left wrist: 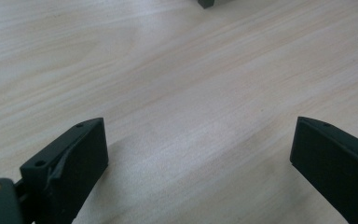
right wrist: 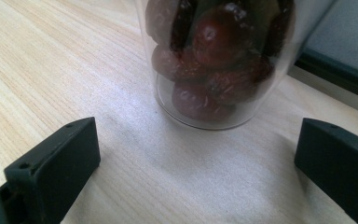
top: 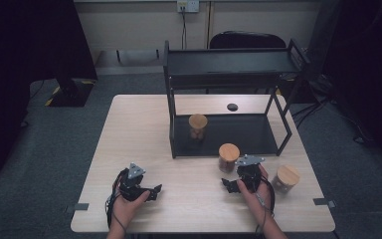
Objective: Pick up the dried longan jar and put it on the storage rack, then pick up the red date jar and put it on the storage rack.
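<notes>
From the high view, the left gripper (top: 149, 191) rests low over the bare front of the table (top: 189, 209), while the right gripper (top: 230, 184) sits just in front of a cork-lidded glass jar (top: 228, 157) standing beside the black shelf rack (top: 229, 134); a second jar (top: 197, 126) stands on the rack's lower tray and a third (top: 285, 178) just right of the right hand. In the left gripper view the jaws stand wide apart over plain wood — nothing between them. In the right gripper view the jaws are also spread wide, and the jar (right wrist: 216, 65) of dark red fruit stands just beyond their tips — untouched.
</notes>
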Available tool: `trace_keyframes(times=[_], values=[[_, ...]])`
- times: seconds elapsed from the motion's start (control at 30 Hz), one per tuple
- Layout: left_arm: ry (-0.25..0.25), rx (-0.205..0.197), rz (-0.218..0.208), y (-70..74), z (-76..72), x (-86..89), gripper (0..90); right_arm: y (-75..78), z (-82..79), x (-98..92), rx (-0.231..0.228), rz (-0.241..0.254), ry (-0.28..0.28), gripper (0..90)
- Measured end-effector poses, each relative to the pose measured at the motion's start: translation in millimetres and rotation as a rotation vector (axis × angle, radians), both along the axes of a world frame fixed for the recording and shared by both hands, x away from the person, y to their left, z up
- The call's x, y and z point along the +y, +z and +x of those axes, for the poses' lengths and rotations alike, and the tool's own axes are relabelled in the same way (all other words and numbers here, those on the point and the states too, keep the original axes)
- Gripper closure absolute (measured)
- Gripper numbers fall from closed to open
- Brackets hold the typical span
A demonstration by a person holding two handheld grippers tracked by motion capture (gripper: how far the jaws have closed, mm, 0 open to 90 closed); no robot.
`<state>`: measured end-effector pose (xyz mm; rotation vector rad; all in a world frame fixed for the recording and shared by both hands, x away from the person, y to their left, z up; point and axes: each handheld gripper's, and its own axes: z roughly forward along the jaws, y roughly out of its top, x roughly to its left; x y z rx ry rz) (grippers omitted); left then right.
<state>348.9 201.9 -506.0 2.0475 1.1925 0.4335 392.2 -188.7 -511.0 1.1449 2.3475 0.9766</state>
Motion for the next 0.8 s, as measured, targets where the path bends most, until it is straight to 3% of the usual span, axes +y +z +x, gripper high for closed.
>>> trace_keyframes(times=[0.23, 0.8], values=[[-0.031, -0.018, 0.065, -3.5, -2.9, -1.8, 2.7, 0.0, 0.0, 0.0, 0.0, 0.0, 0.0, 0.0], [-0.026, -0.02, 0.062, -4.4, -3.7, -2.4, 0.2, 0.3, -0.5, 0.5, 0.002, -0.002, -0.007, 0.0]])
